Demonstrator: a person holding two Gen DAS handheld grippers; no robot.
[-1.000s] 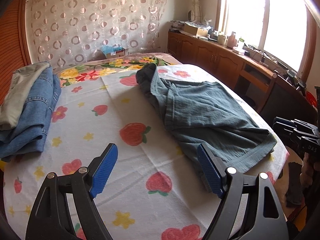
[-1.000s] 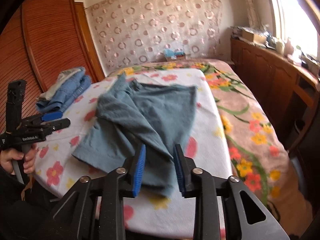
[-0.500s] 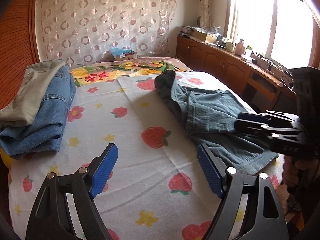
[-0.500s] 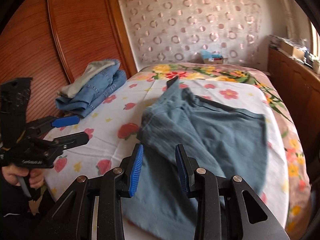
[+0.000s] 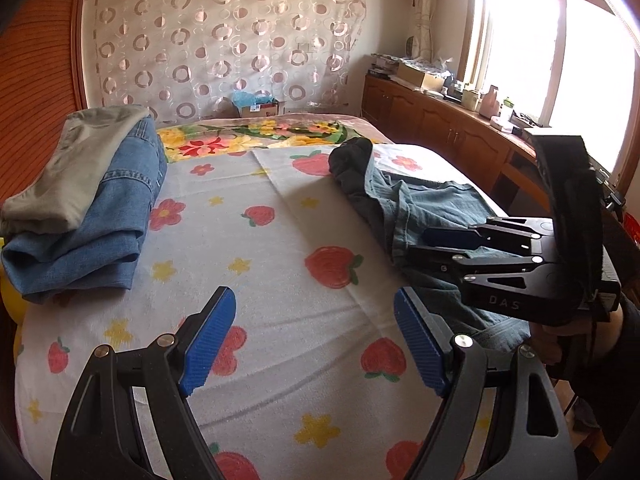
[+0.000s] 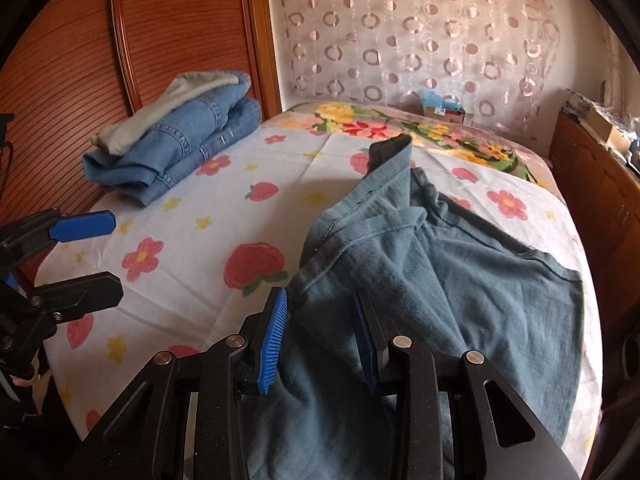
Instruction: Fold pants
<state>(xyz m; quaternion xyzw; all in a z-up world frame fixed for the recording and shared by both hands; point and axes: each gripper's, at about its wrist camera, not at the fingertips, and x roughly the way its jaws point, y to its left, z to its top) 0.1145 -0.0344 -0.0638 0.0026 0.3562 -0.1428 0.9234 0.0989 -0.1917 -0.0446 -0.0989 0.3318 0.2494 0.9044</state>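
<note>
Swinging left across the bed [image 5: 280, 320], your right claw [image 6: 320, 336], half-open and empty, now hovers over the pants [image 6: 460, 292]; your wide-open left claw [image 5: 312, 336] sits farther left.

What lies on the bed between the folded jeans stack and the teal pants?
Only bare strawberry-print sheet lies between the folded jeans stack and the teal pants, as the right wrist view shows.
</note>
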